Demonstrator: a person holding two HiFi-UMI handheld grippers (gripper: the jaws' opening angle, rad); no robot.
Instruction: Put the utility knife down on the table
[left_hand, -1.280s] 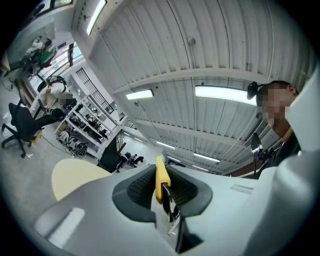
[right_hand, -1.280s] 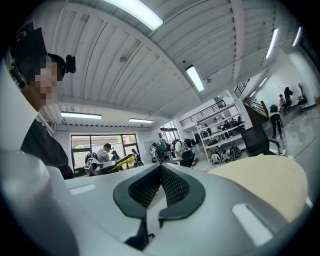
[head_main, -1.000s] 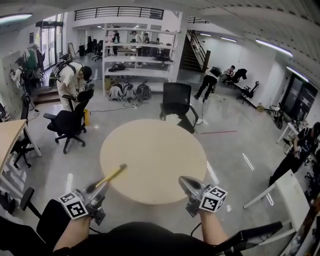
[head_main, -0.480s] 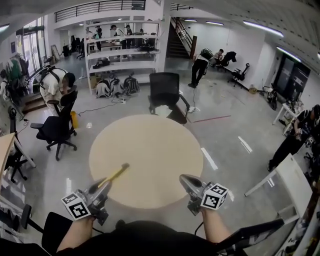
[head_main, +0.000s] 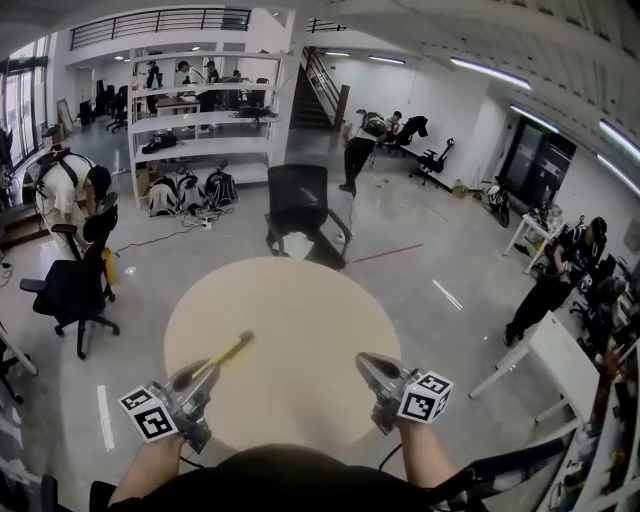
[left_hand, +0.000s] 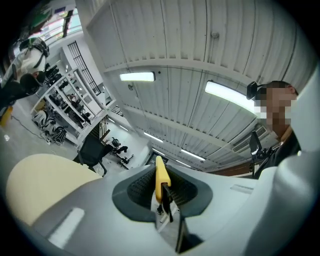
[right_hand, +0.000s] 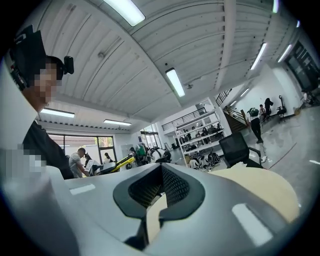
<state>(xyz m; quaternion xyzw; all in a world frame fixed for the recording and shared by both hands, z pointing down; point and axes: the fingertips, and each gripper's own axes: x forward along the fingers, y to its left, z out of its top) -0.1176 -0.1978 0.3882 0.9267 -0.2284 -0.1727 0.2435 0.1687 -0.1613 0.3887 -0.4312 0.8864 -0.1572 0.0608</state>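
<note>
A yellow utility knife (head_main: 226, 354) sticks out forward from my left gripper (head_main: 196, 376), which is shut on its rear end above the near left edge of the round beige table (head_main: 290, 320). In the left gripper view the knife (left_hand: 160, 174) stands upright between the jaws of the left gripper (left_hand: 162, 192), with the table (left_hand: 40, 175) low at the left. My right gripper (head_main: 368, 370) hovers over the table's near right edge, shut, with nothing in it. In the right gripper view the pads of the right gripper (right_hand: 161, 175) meet and the table (right_hand: 255, 185) lies to the right.
A black office chair (head_main: 297, 205) stands just beyond the table. Another black chair (head_main: 75, 290) is at the left, with a person behind it. A white table (head_main: 555, 355) and a person in black (head_main: 555, 285) are at the right. Shelves (head_main: 195, 120) line the back.
In the head view, the table, the chair behind it and the room have slid to the left. Both grippers keep their pose, and the left one still holds the knife.
</note>
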